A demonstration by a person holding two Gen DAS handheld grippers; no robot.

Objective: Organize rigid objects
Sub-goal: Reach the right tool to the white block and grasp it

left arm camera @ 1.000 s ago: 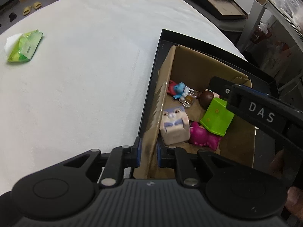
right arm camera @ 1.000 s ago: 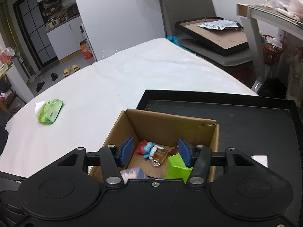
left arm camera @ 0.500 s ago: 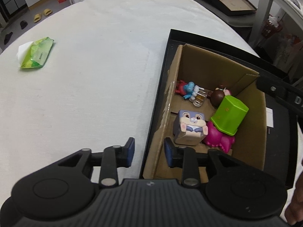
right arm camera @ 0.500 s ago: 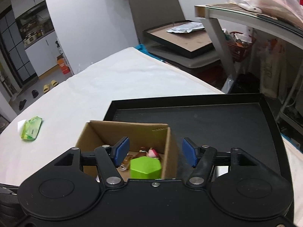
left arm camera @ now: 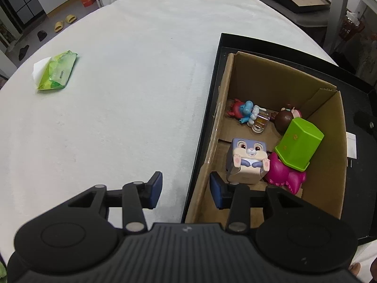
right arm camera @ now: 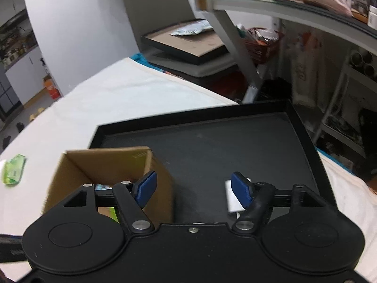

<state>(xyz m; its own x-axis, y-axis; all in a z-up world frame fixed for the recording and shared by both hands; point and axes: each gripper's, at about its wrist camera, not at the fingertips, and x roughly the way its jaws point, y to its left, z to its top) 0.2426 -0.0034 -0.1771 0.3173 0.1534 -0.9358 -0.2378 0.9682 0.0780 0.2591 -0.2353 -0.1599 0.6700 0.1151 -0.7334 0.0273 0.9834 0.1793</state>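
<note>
A cardboard box [left arm camera: 332, 165] stands in a black tray [left arm camera: 353, 80] on the white table. Inside lie a bunny cube toy [left arm camera: 247, 160], a green hexagonal container [left arm camera: 299, 145], a magenta figure [left arm camera: 285, 178], a blue and red figure [left arm camera: 245, 110] and a brown round toy [left arm camera: 285, 120]. My left gripper [left arm camera: 186, 191] is open, its fingers astride the box's near left wall and the tray rim. My right gripper [right arm camera: 193, 187] is open and empty above the tray [right arm camera: 223, 146], just right of the box [right arm camera: 103, 162].
A green tissue pack [left arm camera: 56, 73] lies far left on the table [left arm camera: 122, 94]. A white card [right arm camera: 232, 198] lies on the tray floor. Right of the table stand a metal shelf [right arm camera: 282, 7] and a second framed tray [right arm camera: 183, 44].
My left gripper let go of the box wall and opened, pulling back and up. My right gripper swung right, away from over the box, and opened wider.
</note>
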